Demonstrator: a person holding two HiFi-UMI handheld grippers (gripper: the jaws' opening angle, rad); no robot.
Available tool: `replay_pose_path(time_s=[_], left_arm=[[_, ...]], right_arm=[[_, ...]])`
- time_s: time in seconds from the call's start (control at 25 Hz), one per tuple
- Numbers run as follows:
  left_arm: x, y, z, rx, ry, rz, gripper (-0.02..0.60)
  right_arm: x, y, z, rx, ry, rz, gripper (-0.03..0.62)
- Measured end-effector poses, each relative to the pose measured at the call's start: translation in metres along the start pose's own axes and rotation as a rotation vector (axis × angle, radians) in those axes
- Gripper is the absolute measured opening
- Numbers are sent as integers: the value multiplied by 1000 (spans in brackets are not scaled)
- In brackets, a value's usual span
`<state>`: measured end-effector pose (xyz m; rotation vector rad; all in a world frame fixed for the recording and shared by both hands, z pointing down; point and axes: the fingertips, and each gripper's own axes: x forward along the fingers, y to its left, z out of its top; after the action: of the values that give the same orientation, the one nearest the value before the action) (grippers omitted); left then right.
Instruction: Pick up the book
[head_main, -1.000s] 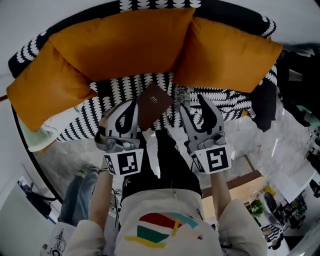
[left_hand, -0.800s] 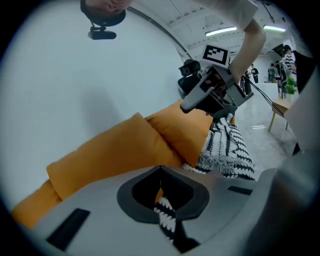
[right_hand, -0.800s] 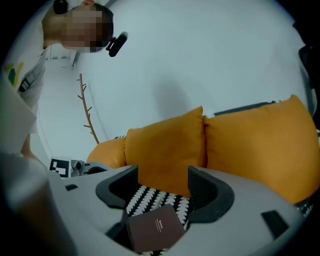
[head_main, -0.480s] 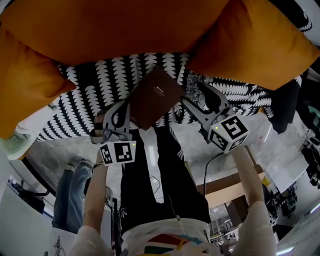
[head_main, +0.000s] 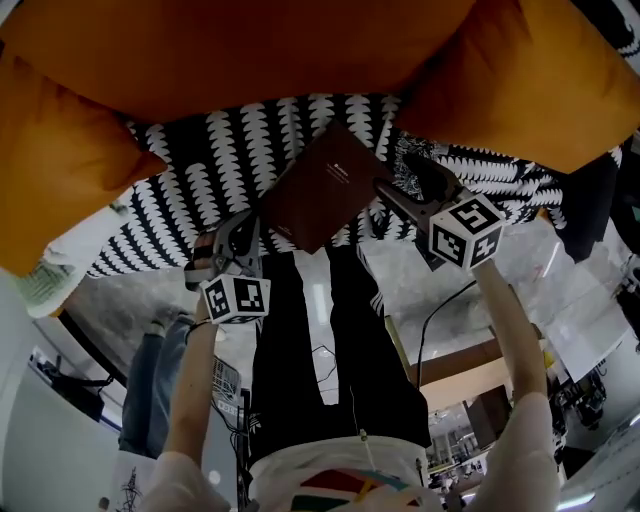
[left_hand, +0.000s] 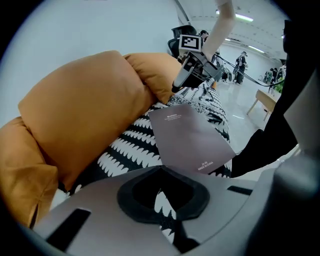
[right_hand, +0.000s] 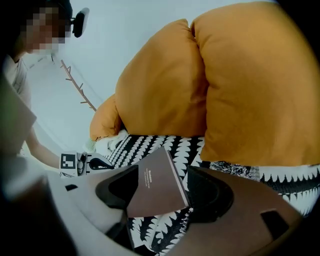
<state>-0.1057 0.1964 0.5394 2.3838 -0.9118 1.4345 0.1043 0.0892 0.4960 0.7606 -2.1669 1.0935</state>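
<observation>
A thin brown book (head_main: 325, 185) lies flat on the black-and-white patterned sofa seat (head_main: 220, 160). My right gripper (head_main: 395, 178) hangs at the book's right corner with its jaws open wide. In the right gripper view the book (right_hand: 157, 187) shows between the jaws (right_hand: 162, 192), and whether a pad touches it I cannot tell. My left gripper (head_main: 245, 228) sits just off the book's near left edge, tips together and holding nothing. In the left gripper view the book (left_hand: 192, 137) lies just beyond the jaw tips (left_hand: 160, 170), with the right gripper (left_hand: 192, 70) behind its far edge.
Large orange cushions (head_main: 230, 50) (head_main: 530, 80) (head_main: 50, 170) lean on the sofa back, close behind the book. The person's legs in black trousers (head_main: 310, 340) stand against the seat's front edge. Pale marble floor (head_main: 450, 290) lies below. People and a wooden table (left_hand: 265, 100) are far off.
Both grippers have come down and tipped toward the seat. The right one now sits at the book's right corner, and the left one is nearer the book's left edge. The head has leaned closer.
</observation>
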Motion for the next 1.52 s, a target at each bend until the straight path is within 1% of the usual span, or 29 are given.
replay_pose_path(time_s=[0.16,0.28,0.4,0.48,0.68,0.92,1.0,1.12,1.32,1.44,1.52], left_arm=[[12,-10,-16,11,76,-59,6],[16,-18,-18,24,86,-81,7],[19,-17,-19,53,86,-82,6],[20,-17,-21,48,92,-82,6],[23,-17,-24,36,100,-86,6],[25,-16,-26,-12,83,-80,6],[24,-15,-26,-15,80,-75,6],[23,-17,-26,-18,82,-69,6],[25,-15,-26,-36,88,-49,6],[24,-14,-28,-51,94,-42,6],[23,-13,-29,-53,96,-42,6]], right_arm=[[8,-14,-16,4,54,-23,296],[5,-22,-30,7,106,-12,296],[8,-20,-40,-29,159,27,296],[13,-18,-45,-32,183,52,296],[23,-21,-51,46,204,81,296],[28,-19,-60,100,239,137,295],[34,-19,-65,114,240,145,295],[39,-14,-70,197,226,178,295],[47,1,-57,303,134,235,295],[46,17,-43,391,70,307,295],[49,32,-35,420,48,353,293]])
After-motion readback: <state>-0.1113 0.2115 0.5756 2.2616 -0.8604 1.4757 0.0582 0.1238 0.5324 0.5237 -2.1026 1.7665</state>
